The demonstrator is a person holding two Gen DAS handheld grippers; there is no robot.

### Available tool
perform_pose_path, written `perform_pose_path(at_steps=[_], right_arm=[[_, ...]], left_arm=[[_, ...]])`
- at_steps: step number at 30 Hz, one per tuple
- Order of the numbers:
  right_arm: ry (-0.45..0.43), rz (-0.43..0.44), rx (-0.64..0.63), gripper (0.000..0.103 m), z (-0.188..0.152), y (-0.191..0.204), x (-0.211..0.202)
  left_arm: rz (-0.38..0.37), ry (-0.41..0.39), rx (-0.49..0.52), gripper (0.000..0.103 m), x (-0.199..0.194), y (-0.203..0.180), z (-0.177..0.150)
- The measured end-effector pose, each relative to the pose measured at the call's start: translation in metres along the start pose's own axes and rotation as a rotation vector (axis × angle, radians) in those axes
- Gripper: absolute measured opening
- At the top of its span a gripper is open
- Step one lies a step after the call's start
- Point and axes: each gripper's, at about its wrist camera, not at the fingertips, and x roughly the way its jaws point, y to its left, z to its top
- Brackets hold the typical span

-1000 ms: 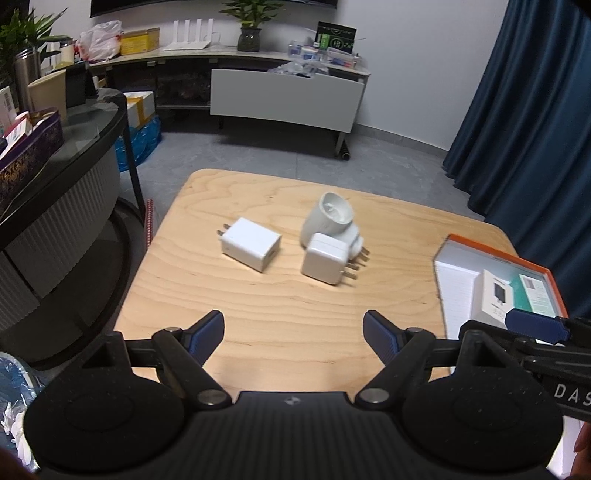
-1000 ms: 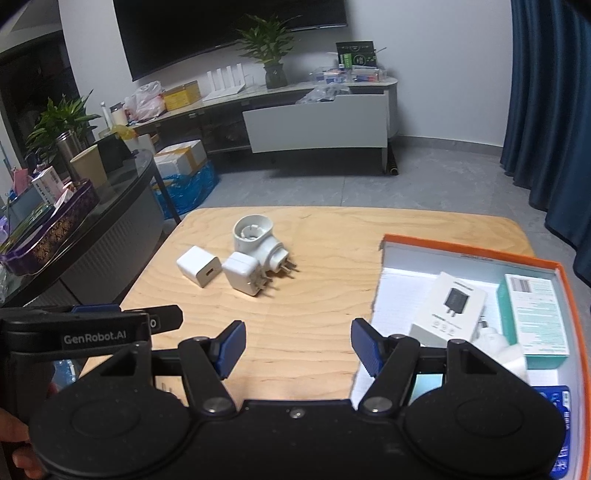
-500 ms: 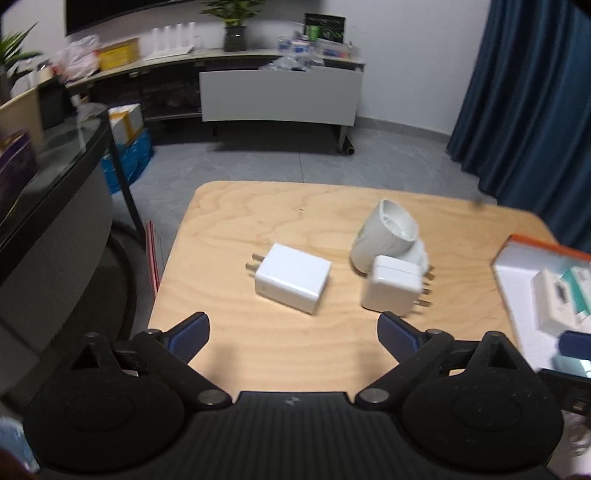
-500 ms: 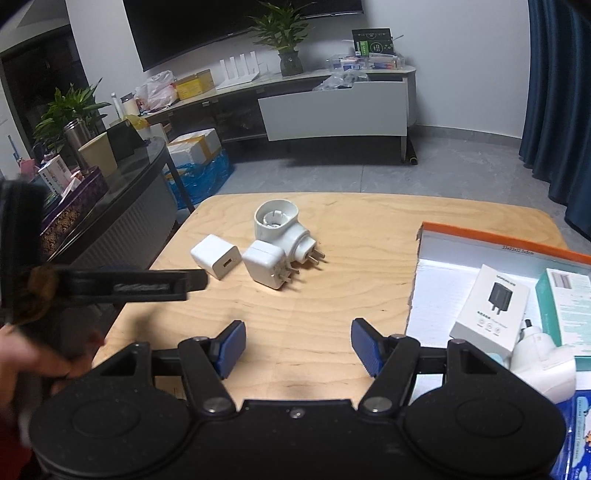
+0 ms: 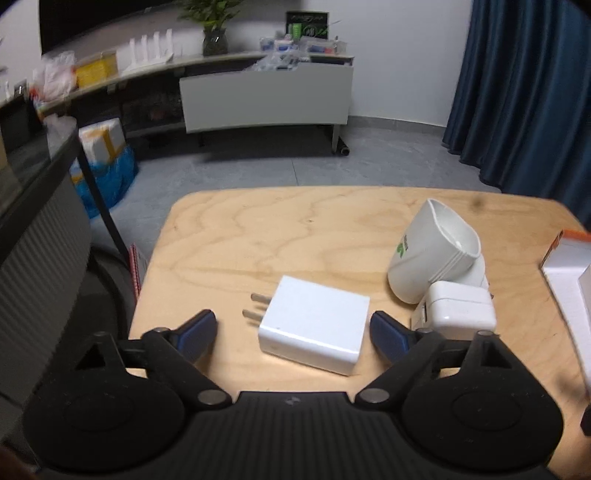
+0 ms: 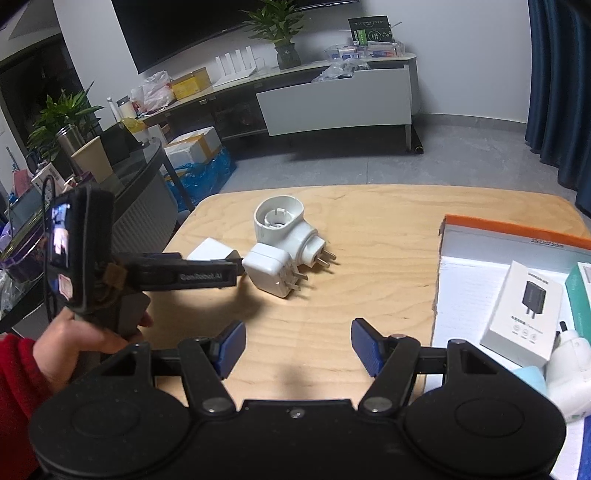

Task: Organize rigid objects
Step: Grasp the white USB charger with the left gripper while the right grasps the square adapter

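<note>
A home living room is suggested by a wall-mounted television (image 6: 207, 26), a long low media cabinet (image 6: 332, 99) with a potted plant (image 6: 282, 35), and dark blue curtains (image 5: 517, 92).

We read one marking with confidence — "GenRobot.AI", in pale letters along the black side bar of the left gripper (image 6: 207, 275), seen from the right wrist view. The round white adapter (image 5: 430, 254) bears a green logo with small print beside it, too small for us to read. The white charger box (image 6: 522, 314) in the orange-rimmed tray (image 6: 517, 230) shows a printed plug picture and lines of small characters — illegible. A strip of print on the tray's rim is likewise unreadable.
</note>
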Motion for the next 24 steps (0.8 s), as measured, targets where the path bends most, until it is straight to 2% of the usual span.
perform_pose_path(at_steps=[1, 2, 5, 16, 20, 24], right_arm=[[0.001, -0.001, 0.003, 0.077, 0.001, 0.0, 0.003], [0.002, -0.004, 0.007, 0.077, 0.002, 0.001, 0.005], [0.002, 0.001, 0.029, 0.077, 0.006, 0.004, 0.013], [0.0, -0.045, 0.147, 0.078, 0.017, 0.027, 0.064], [-0.006, -0.092, 0.176, 0.078, 0.019, 0.032, 0.084], [-0.035, -0.139, 0.145, 0.078, 0.023, 0.041, 0.096]], left_arm=[[-0.006, -0.011, 0.014, 0.071, -0.002, -0.002, 0.001], [-0.014, -0.015, 0.016, 0.071, -0.005, -0.003, 0.001], [-0.019, -0.007, 0.005, 0.07, -0.009, -0.003, 0.001], [0.056, -0.002, -0.096, 0.069, -0.062, 0.015, -0.003], [0.055, -0.012, -0.125, 0.069, -0.063, 0.019, -0.006], [0.048, -0.016, -0.148, 0.069, -0.058, 0.025, -0.003]])
